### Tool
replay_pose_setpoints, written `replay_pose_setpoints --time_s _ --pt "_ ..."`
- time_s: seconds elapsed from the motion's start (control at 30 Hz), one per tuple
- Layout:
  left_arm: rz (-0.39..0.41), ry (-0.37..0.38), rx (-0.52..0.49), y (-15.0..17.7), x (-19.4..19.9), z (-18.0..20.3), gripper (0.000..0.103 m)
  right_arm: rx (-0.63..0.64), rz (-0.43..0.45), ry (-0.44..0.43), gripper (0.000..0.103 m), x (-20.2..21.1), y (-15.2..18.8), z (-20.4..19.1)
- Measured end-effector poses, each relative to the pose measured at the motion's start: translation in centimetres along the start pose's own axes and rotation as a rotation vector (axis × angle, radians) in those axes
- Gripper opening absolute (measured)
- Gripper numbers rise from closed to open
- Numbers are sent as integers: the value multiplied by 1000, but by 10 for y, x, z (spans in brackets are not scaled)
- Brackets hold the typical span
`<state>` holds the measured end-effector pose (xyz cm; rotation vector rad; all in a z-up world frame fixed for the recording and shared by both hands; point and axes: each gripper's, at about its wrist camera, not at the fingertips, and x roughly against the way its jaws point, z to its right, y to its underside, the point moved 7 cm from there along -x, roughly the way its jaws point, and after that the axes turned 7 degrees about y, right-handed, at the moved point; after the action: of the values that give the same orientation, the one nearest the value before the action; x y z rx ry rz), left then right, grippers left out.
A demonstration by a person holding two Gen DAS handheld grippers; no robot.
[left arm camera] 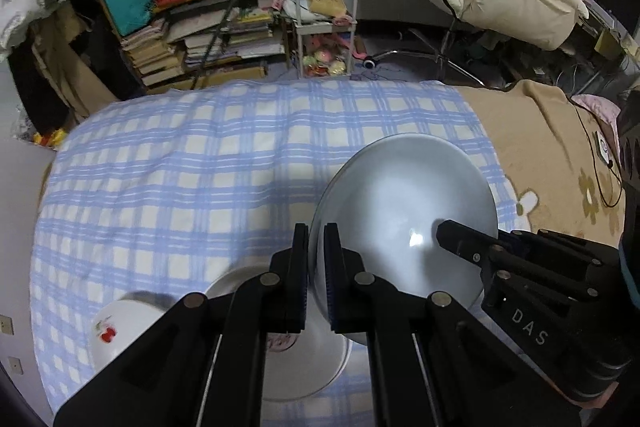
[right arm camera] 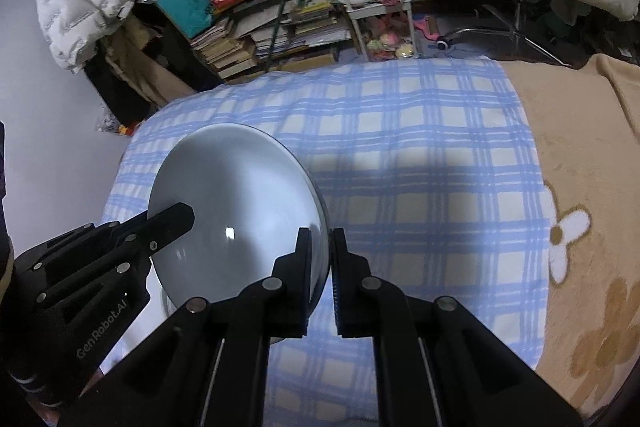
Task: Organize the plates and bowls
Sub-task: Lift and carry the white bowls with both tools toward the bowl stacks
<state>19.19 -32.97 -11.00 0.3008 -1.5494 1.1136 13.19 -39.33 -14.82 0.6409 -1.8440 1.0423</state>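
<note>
Stacking is the step in hand: at far left a white dish with a cherry print (left arm camera: 116, 327) lies on the bed's checked blue cover (left arm camera: 180, 167), a plain white plate (left arm camera: 296, 367) beside it. Left gripper (left arm camera: 316, 239) and right gripper (right arm camera: 320, 243), jaws pinching opposite rims, hold a smooth, glossy grey bowl (left arm camera: 404, 211) tilted above the plate. Next move, I'd judge: level it, lower, release gently.

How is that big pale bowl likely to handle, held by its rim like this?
The pale bowl looks glazed, with a bright glare spot, so probably slippery. The left gripper and right gripper pinch only opposite rim edges, so it may pivot. Likely rigid and breakable.
</note>
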Motion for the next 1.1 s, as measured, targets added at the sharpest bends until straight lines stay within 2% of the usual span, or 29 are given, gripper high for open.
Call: replay_pose_setpoints --time_s 0.43,1.1 --pt "6 -54 74 49 31 -50 7 60 -17 -64 11 3 36 -55" --pt "-57 -55 156 96 9 -88 8 135 -84 -77 11 -39 69 -86"
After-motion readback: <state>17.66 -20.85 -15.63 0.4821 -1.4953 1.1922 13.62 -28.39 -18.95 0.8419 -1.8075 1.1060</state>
